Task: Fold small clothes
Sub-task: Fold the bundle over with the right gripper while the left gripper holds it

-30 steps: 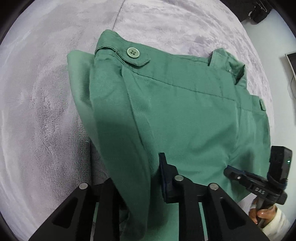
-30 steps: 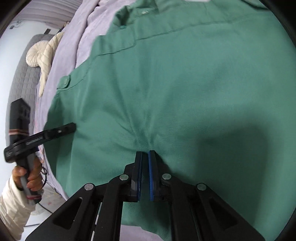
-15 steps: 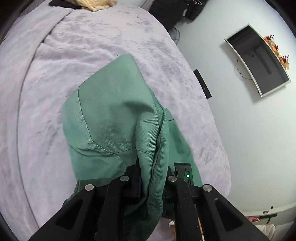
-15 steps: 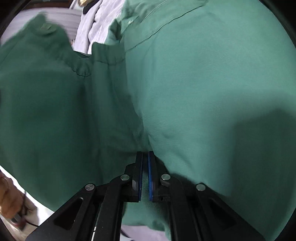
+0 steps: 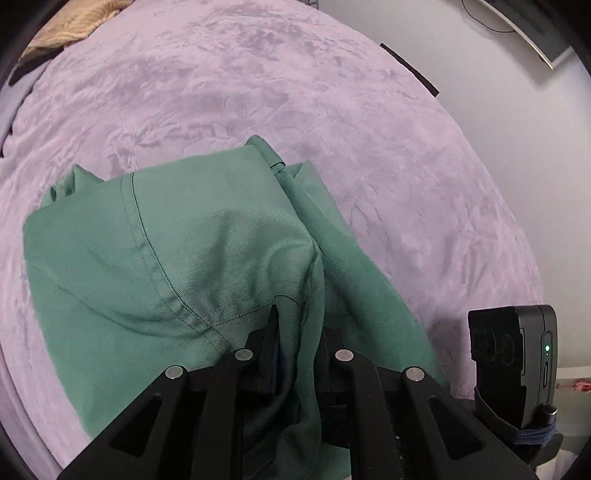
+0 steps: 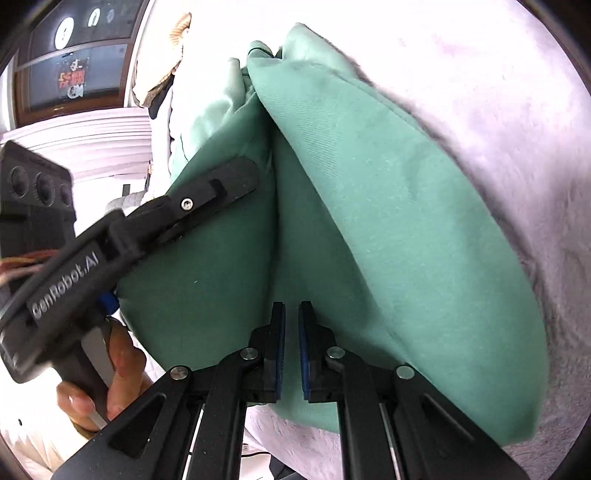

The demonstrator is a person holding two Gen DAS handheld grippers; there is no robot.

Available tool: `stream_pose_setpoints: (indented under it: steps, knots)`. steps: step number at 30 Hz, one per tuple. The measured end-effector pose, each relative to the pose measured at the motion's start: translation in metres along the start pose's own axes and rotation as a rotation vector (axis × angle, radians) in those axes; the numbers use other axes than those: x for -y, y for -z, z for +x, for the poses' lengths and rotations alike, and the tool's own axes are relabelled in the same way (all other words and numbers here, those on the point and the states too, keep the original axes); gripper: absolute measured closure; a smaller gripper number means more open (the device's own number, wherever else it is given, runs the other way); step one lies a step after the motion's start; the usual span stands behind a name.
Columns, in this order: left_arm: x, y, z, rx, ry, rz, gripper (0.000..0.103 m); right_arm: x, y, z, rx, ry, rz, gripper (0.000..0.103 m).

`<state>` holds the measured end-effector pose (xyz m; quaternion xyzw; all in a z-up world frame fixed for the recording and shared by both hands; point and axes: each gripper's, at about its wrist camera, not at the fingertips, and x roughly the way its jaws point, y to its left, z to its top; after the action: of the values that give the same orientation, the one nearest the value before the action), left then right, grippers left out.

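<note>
In the left wrist view, the left gripper (image 5: pixel 295 339) is clamping a thick fold of the green garment (image 5: pixel 184 258), the cloth bunching up between its 2 fingers (image 5: pixel 271 354) and spilling down over them toward the camera. From that pinch the fabric is draping forward and to the left, a curved stitched seam (image 5: pixel 155 258) running across its top layer. A second layer is lying underneath and poking out to the right, its far edge ending in a rolled hem near the middle of the lilac plush blanket (image 5: pixel 258 92). At the lower right, the boxy black camera housing (image 5: pixel 513 362) of the other tool is sitting with a small green light glowing. Farther off, a tan pillow (image 5: pixel 70 26) is resting at the blanket's far left corner, and a white wall is rising to the right.

In the right wrist view, the right gripper (image 6: pixel 291 347) is holding its blue-padded fingers (image 6: pixel 277 350) slightly apart, a narrow gap showing between them with nothing pinched; the tips are sitting just at the near edge of the garment (image 6: pixel 388 221). The folded cloth is lying on the blanket (image 6: pixel 517 110), a deep crease running away from the tips. To the left, the other gripper's black finger is pressing against the raised cloth, a bare hand (image 6: pixel 110 373) wrapping its handle.
</note>
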<state>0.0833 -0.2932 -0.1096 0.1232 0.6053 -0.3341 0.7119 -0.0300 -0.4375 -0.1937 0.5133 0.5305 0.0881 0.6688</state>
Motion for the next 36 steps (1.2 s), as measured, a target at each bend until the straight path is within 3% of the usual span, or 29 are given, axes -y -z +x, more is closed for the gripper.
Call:
stream_pose_setpoints:
  steps: [2,4,6,9,11,13,16,17,20,24,26,27,28,30,34,36]
  knots:
    - [0.005,0.002,-0.014,0.041,-0.031,0.050,0.077,0.000,0.000,0.000,-0.002,-0.004,0.002,0.095]
    - [0.007,0.001,-0.037,0.131,-0.036,0.069,0.017,-0.001,-0.003,0.000,0.003,-0.009,0.012,0.095]
    - [0.011,0.001,-0.059,0.222,-0.046,0.081,0.002,-0.001,-0.004,-0.008,0.017,-0.020,0.027,0.095]
    - [0.000,-0.001,-0.084,0.256,-0.038,0.068,0.002,0.005,-0.005,-0.023,0.051,-0.068,0.067,0.094]
    - [-0.021,-0.001,-0.094,0.261,-0.035,-0.009,0.002,0.014,-0.008,-0.033,0.069,-0.129,0.122,0.085]
    - [-0.056,0.004,-0.100,0.256,-0.057,-0.106,0.002,0.025,-0.012,-0.042,0.093,-0.192,0.188,0.065]
    - [-0.110,0.020,-0.096,0.233,-0.173,-0.231,0.002,0.034,-0.020,-0.047,0.102,-0.314,0.243,0.043]
    - [-0.127,0.027,-0.091,0.217,-0.197,-0.269,0.002,0.031,-0.025,-0.045,0.090,-0.329,0.237,0.041]
    - [-0.172,0.049,-0.066,0.153,-0.255,-0.379,0.002,0.011,-0.045,-0.031,0.029,-0.274,0.170,0.037]
    - [-0.197,0.071,-0.037,0.092,-0.247,-0.471,0.002,-0.013,-0.075,0.002,-0.075,-0.119,0.085,0.037]
    - [-0.198,0.074,-0.025,0.073,-0.243,-0.484,0.002,-0.021,-0.083,0.020,-0.116,-0.023,0.046,0.041]
    - [-0.195,0.075,-0.024,0.073,-0.238,-0.488,0.002,-0.027,-0.087,0.025,-0.129,0.016,0.021,0.062]
    - [-0.193,0.075,-0.023,0.074,-0.238,-0.490,0.002,-0.034,-0.088,0.029,-0.133,0.058,-0.019,0.093]
    - [-0.189,0.073,-0.025,0.077,-0.238,-0.482,0.002,-0.050,-0.088,0.027,-0.121,0.039,-0.068,0.094]
    - [-0.170,0.060,-0.040,0.107,-0.205,-0.424,0.002,-0.081,-0.085,-0.011,-0.039,-0.100,-0.150,0.096]
    - [-0.154,0.049,-0.045,0.130,-0.193,-0.376,0.002,-0.091,-0.082,-0.028,-0.019,-0.128,-0.184,0.096]
